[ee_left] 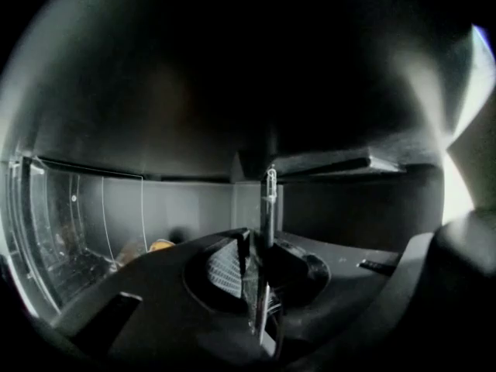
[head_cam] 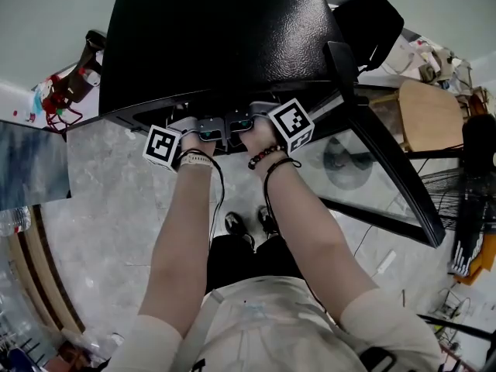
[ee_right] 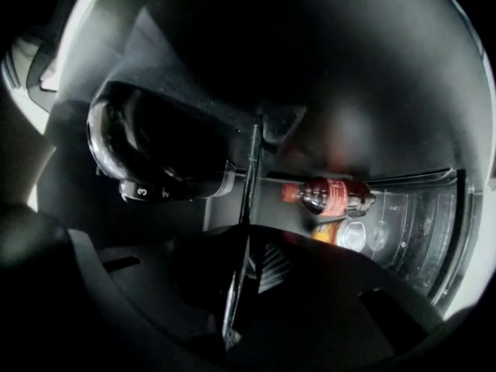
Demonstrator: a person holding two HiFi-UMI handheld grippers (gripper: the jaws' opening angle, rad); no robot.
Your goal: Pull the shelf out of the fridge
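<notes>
Seen from the head view, the black fridge [head_cam: 217, 37] fills the 12 o'clock part of the picture. Its door [head_cam: 387, 161] stands open and runs from the cabinet's corner down toward 4 o'clock. Both claws reach under the fridge's front top edge, side by side and nearly touching. The left claw [head_cam: 209, 130] is at 11 o'clock of the person's wrists and the right claw [head_cam: 242, 121] at 1 o'clock.

In the left gripper view, the left claw [ee_left: 260, 258] is narrow, its jaws closed on the thin front edge of the shelf [ee_left: 267, 223]. The shelf shows edge-on as a bright line running from 12 to 6 o'clock between the jaws. At 9 o'clock stands a clear plastic wall [ee_left: 70, 231], with an orange thing [ee_left: 160, 245] near its foot. At 3 o'clock light comes in past the fridge's side edge.

In the right gripper view, the right claw [ee_right: 242, 266] is likewise pinched tight on the shelf [ee_right: 248, 192], again a thin line between the jaws. A dial [ee_right: 155, 188] marked 3 sits at 10 o'clock, just beside the shelf's edge. A bottle [ee_right: 329, 196] with a red label lies on its side at 3 o'clock, further in.

The shelf is inside the fridge, its front edge held in both claws. Bare floor [head_cam: 116, 200] spreads at 8 o'clock of the person. At 3 o'clock the door, a wooden piece [head_cam: 430, 115] and loose clutter crowd the room.
</notes>
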